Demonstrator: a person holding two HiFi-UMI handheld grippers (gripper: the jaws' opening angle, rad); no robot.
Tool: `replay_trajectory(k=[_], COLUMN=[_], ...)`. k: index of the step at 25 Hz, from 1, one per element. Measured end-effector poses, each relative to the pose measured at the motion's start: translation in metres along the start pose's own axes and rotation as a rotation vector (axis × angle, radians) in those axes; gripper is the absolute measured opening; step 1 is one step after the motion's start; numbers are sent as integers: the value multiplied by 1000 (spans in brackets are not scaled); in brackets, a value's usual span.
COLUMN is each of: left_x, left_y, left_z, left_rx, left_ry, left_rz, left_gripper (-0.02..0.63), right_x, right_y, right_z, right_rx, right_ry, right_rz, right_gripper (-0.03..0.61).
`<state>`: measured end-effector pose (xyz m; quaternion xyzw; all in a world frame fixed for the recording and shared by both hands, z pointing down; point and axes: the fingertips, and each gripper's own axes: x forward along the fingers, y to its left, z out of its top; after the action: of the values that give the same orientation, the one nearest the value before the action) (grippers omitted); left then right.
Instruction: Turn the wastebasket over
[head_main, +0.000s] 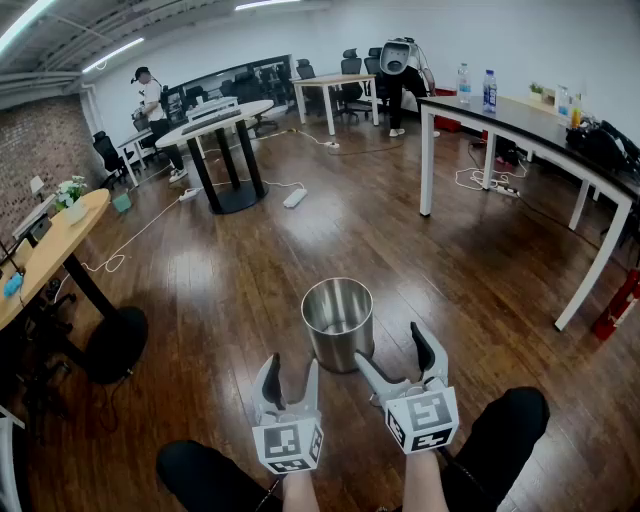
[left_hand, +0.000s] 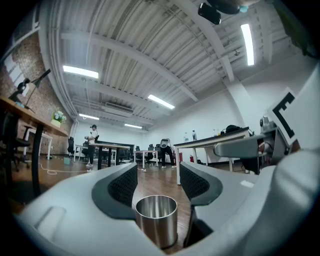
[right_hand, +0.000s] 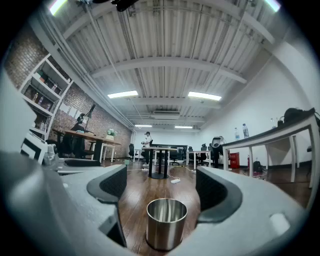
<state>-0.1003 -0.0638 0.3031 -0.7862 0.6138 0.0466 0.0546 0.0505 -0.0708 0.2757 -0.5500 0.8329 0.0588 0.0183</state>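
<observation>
Since the wastebasket (head_main: 338, 320) stands upright, mouth up, on the wood floor (head_main: 250, 270) in head view, the flip hasn't started. The left gripper (head_main: 290, 372) and right gripper (head_main: 392, 348) hover near it.

Left gripper view: jaws apart, nothing pinched, wastebasket (left_hand: 156, 220) ahead.

Right gripper view: jaws wide, empty, wastebasket (right_hand: 166, 222) ahead.

No readable text. The cubes carry only square markers.

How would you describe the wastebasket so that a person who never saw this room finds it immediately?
Look at the brown wooden floor of the office, left of the long dark-topped table. The wastebasket stands there upright, mouth open upward. It is the only shiny metal cylinder on the floor.
</observation>
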Motion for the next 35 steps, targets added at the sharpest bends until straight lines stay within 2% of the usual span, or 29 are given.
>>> replay_trajectory(k=[3,8,11,15,21,29,32,35], left_x=[31,59,75,86,106,132,133,123], left_y=[21,53,59,73,80,85,92,101], left_z=[-1,-7,-25,-44,-74,-93,-93,-106], left_rx=[66,-4,-14,-37,-40,-71,-73,-83], left_ry=[4,-30,-7,16,61,115,104,121], left_rz=[3,19,8,31,40,38,65,96], left_gripper=[278,278,275,275,275,275,275,275], right_x=[30,75,97,119,135,164,174,183], right_y=[-10,-1,5,20,21,21,29,44], right_z=[1,-14,-38,-73,-109,-135,-139,-162], right_rx=[17,-28,-30,-45,-28,-79,-65,-84], right_ry=[9,45,97,166,221,324,318,355], right_rz=[-11,31,63,133,172,237,282,343], right_gripper=[419,409,405,397,387,382,377,362])
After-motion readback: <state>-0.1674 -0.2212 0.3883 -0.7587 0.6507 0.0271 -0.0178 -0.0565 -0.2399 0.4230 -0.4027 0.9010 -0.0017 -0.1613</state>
